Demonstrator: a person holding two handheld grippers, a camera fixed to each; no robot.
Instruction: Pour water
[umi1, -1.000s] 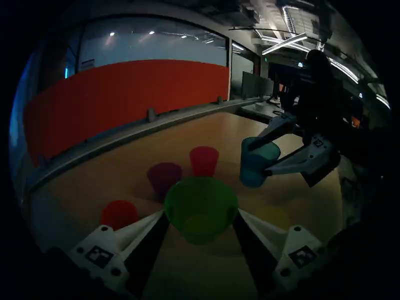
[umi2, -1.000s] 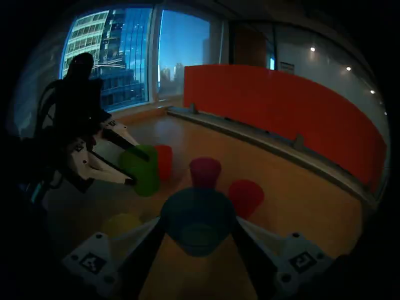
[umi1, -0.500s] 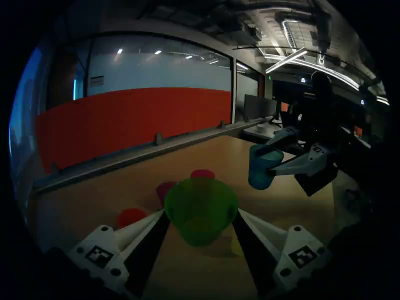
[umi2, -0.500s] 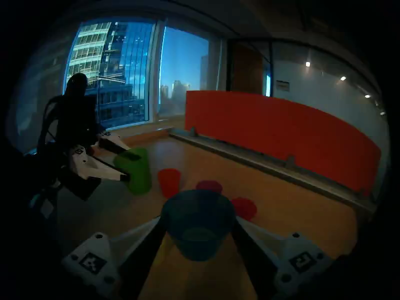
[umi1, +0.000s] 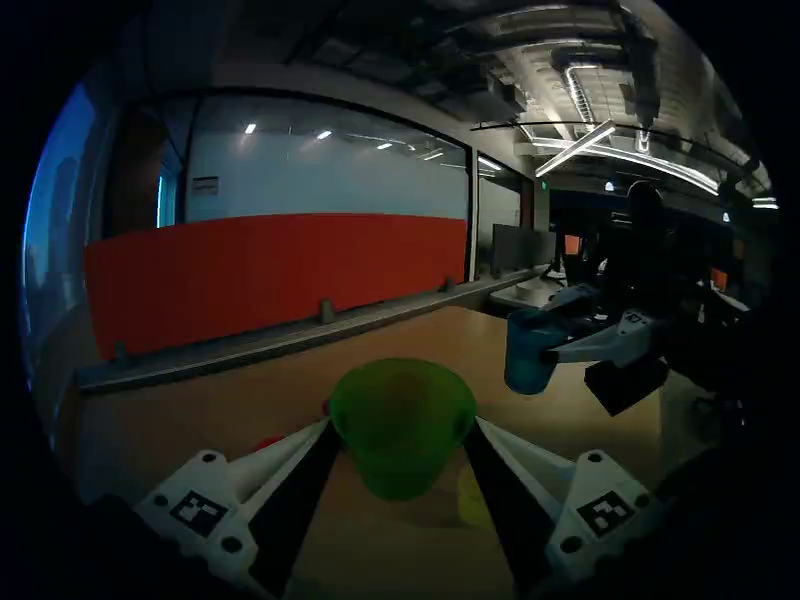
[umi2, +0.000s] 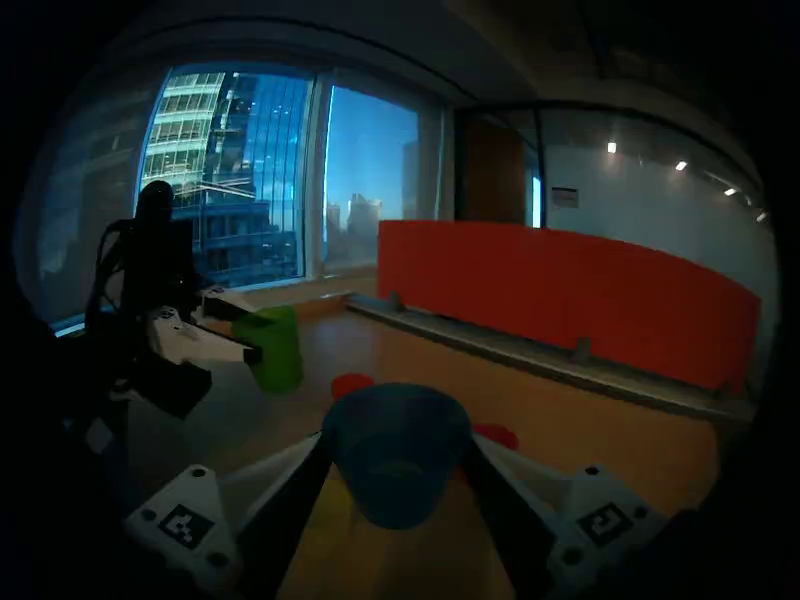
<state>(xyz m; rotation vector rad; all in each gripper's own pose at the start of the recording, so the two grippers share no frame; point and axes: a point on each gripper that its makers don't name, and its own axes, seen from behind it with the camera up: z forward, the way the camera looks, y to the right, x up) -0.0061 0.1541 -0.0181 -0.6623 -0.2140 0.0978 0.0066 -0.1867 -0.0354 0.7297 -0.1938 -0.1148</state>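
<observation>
Red at the far left, on the partition panel (umi1: 270, 270) behind the wooden table (umi1: 330, 365). Next, at centre, the green cup (umi1: 402, 400): translucent plastic, pinched by its wall between both fingers of the left tool (umi1: 400, 428), held clear of the table and roughly upright. Impossible to tell whether there is water inside, given the dim light and tinted wall. Just below and right of it, down on the table, a sliver of a yellow cup (umi1: 472, 497). Farther right, at much the same height, the blue cup (umi1: 527, 362), clamped upright in the right tool (umi1: 548, 352) and likewise off the table, with open air between it and the green one. Probably light and thin-walled, both, so springy under a squeeze and smooth enough to slide. Best taken around the middle of the wall, as here: firm enough not to slip, gentle enough not to press the rim oval. Heavier and prone to slosh if filled, so worth tipping slowly. Not yet near enough for pouring, with one lip to be brought over the other mouth first. From the right gripper view, low on the table beyond the blue cup, two red cups (umi2: 350, 383).
</observation>
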